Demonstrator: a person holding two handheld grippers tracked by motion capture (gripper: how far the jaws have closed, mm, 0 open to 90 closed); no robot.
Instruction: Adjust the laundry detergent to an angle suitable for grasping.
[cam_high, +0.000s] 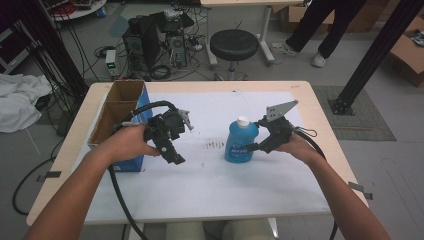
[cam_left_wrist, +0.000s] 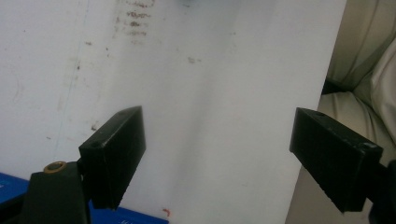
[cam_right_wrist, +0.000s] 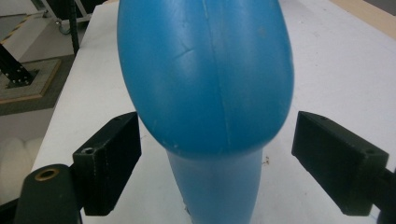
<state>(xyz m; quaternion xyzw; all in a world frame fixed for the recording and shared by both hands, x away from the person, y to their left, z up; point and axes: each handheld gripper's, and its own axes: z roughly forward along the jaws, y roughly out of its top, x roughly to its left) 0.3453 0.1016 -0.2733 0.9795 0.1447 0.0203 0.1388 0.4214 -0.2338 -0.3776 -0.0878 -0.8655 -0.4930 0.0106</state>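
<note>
The blue plastic bottle with a white cap (cam_high: 241, 141) stands upright on the white table sheet (cam_high: 210, 185). The right gripper (cam_right_wrist: 215, 163) has its jaws spread, the bottle between them, untouched. The left gripper (cam_left_wrist: 217, 161) hangs spread wide, well apart from the bottle.

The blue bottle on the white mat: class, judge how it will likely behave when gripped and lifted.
The blue bottle looks like smooth, glossy plastic, so its rounded sides may slip between the open right tongs. It appears full of liquid, so probably heavy for its size. Standing upright under a white cap, it could tip if pushed high up.
</note>
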